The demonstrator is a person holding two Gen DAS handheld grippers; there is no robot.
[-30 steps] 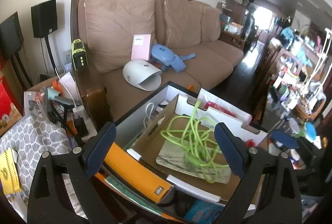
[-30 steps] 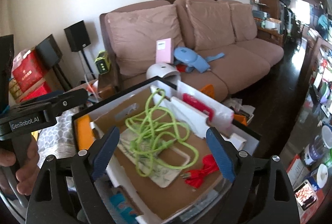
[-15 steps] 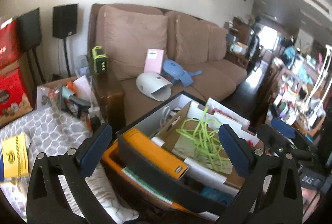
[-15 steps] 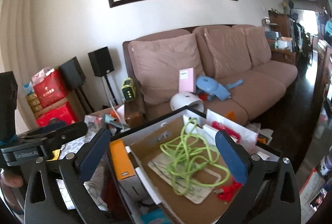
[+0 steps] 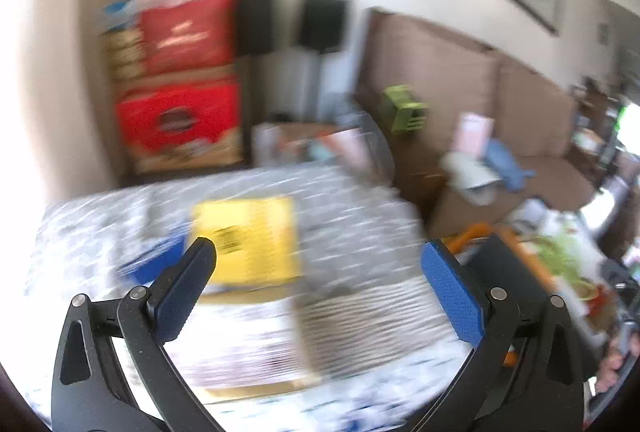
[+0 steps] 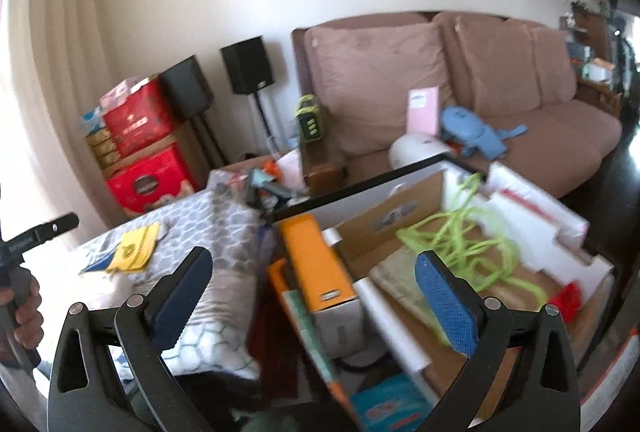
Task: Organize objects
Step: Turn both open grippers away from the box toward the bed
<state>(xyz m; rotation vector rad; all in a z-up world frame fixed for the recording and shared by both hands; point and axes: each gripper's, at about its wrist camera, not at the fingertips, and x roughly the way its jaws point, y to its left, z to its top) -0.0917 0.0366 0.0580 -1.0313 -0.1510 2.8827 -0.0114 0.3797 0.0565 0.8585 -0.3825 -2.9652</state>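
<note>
My left gripper [image 5: 316, 252] is open and empty, over a grey patterned cloth [image 5: 360, 208]; the view is blurred. A yellow packet [image 5: 244, 236] lies on the cloth just beyond its left finger, with a blue item [image 5: 152, 264] beside it. My right gripper [image 6: 312, 260] is open and empty, above the near edge of a black-rimmed box [image 6: 360, 184]. In that box sit an orange box [image 6: 316, 264], a tangled green cord [image 6: 460, 244] on cardboard and a red cable [image 6: 568, 300]. The yellow packet [image 6: 134, 248] shows in the right wrist view too.
A brown sofa [image 6: 500, 80] behind holds a white domed device [image 6: 416, 148], a blue item [image 6: 472, 130] and a pink booklet [image 6: 422, 110]. Red boxes [image 6: 148, 180] and black speakers [image 6: 248, 66] stand at the wall. A hand [image 6: 22, 312] grips a handle at the left edge.
The left gripper swung left, from over the box to over the cloth with the yellow packet. The right gripper also turned left and drew back. Both jaws spread a little wider.
</note>
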